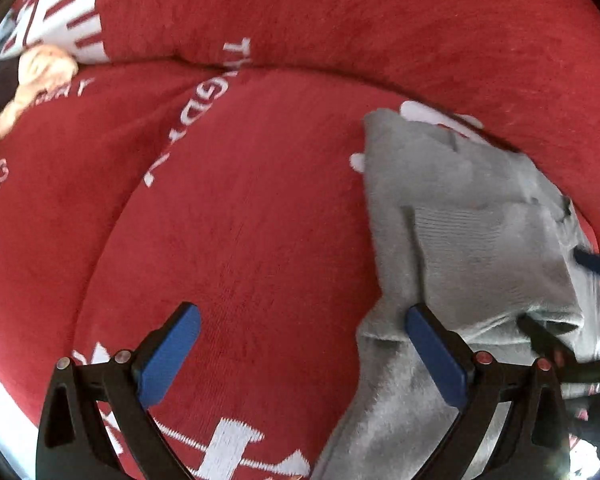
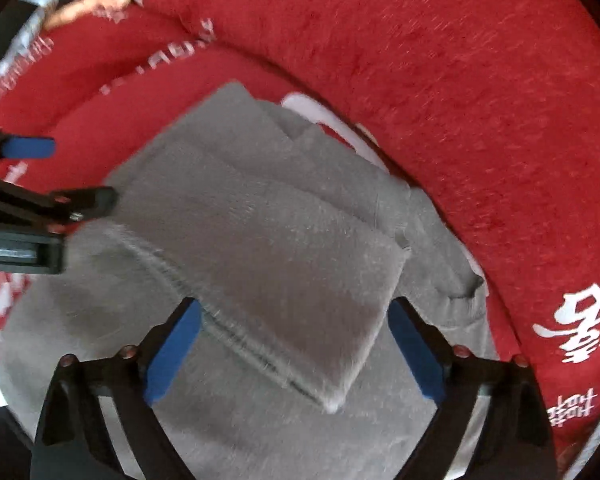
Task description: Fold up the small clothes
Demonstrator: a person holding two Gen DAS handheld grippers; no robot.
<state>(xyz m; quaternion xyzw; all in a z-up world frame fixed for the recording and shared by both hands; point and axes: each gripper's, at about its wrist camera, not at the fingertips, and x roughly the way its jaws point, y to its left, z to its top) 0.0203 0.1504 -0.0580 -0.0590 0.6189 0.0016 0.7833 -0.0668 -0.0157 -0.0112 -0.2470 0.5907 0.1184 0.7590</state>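
Grey garment (image 2: pixel 284 240): 1 | red blanket (image 2: pixel 480 100): 1 | tongs: 2, spread

The left hand-held gripper (image 1: pixel 300 354) is hanging above a red blanket (image 1: pixel 260 200) with white lettering, its two blue-padded fingers (image 1: pixel 172 356) standing wide apart with nothing between them. The left finger is sitting over bare red fabric, while the right one is overlapping the near edge of a grey garment (image 1: pixel 468 240). That garment is lying on the blanket at the right, partly folded, with a ribbed panel showing on top of its upper layer. A dark piece of the right hand-held gripper (image 1: pixel 556 350) is reaching in from the right edge over the grey cloth. At the far upper left, a light-toned blurred shape (image 1: pixel 40 76) is resting on the blanket.
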